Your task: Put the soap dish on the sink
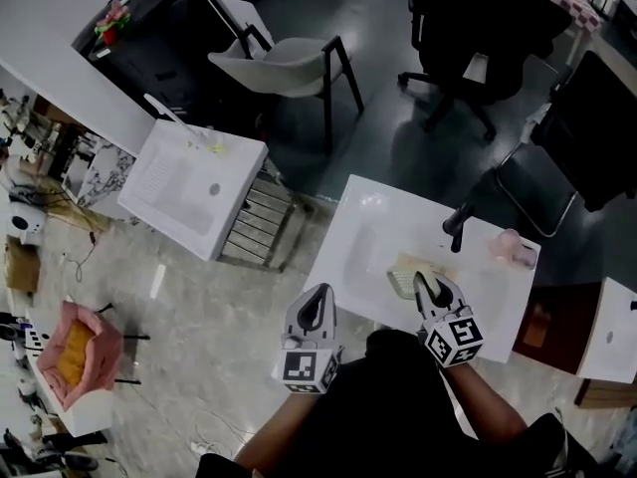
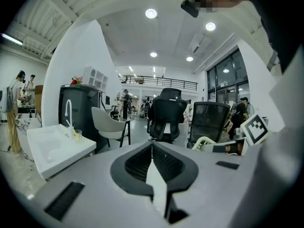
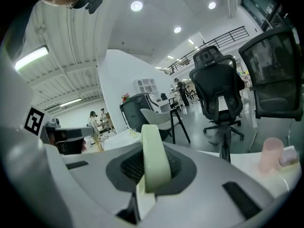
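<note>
- The dish [image 1: 406, 271] is pale green, and the right gripper [image 1: 430, 287] has its jaws clamped on one rim. It hangs over the basin of the near sink [image 1: 348, 235], towards that sink's near edge and not yet set down.
- In the right gripper view the rim stands upright between the ribbed pads. It is narrow, rounded and glossy.
- Handling, as a judgement:
  - It looks like thin moulded plastic, so it is probably light and stiff and not likely to break.
  - The smooth rim could slide or pivot in a two-point pinch, because most of the dish hangs out beyond the jaws.
  - A firm hold on the middle of one rim, as now, seems right. A hold nearer a corner would let it swing.
  - It should be lowered flat so it does not rock or skate on the glazed sink top.
- The left gripper [image 1: 317, 309] has its jaws together with nothing between them. It hangs just off the near sink's left edge.
- Counts:
  - one dish
  - two grippers
  - two white sinks, the second [image 1: 179, 182] well apart to the left
  - one dark tap [image 1: 456, 225] at the near sink's far edge
  - one pink cup [image 1: 511, 246] by its far right corner
  - one pale shell chair [image 1: 284, 66]
</note>
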A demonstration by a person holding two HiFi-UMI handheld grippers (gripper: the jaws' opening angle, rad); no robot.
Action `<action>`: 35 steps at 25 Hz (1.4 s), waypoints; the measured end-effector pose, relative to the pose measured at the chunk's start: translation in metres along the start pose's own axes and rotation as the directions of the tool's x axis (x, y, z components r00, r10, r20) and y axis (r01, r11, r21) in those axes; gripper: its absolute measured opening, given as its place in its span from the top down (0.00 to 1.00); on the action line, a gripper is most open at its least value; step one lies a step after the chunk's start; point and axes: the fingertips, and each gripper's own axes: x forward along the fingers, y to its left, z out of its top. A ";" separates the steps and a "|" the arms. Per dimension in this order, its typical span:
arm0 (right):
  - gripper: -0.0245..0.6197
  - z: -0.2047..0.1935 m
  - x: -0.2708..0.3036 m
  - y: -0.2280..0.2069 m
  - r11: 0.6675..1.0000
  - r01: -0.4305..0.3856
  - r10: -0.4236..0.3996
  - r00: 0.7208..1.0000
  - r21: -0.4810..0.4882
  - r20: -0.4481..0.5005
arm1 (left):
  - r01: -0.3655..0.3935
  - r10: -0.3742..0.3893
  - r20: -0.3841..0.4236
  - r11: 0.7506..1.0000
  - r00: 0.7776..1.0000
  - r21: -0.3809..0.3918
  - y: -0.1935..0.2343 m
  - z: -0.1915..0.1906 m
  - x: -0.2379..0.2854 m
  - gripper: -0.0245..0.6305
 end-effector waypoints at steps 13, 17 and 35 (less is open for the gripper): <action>0.92 -0.010 0.053 -0.033 0.950 0.072 -0.076 0.997 0.305 0.003 | 0.007 -0.008 -0.044 0.999 0.999 -0.031 0.017 -0.013 0.026 0.94; 0.92 -0.010 0.075 -0.022 0.944 0.093 -0.098 0.995 0.317 -0.001 | 0.048 -0.051 -0.060 0.998 0.997 -0.042 0.028 -0.018 0.039 0.94; 0.92 -0.007 0.211 -0.013 0.879 0.260 -0.249 0.965 0.401 -0.080 | 0.288 -0.293 -0.063 0.955 0.954 -0.072 0.124 0.004 0.148 0.94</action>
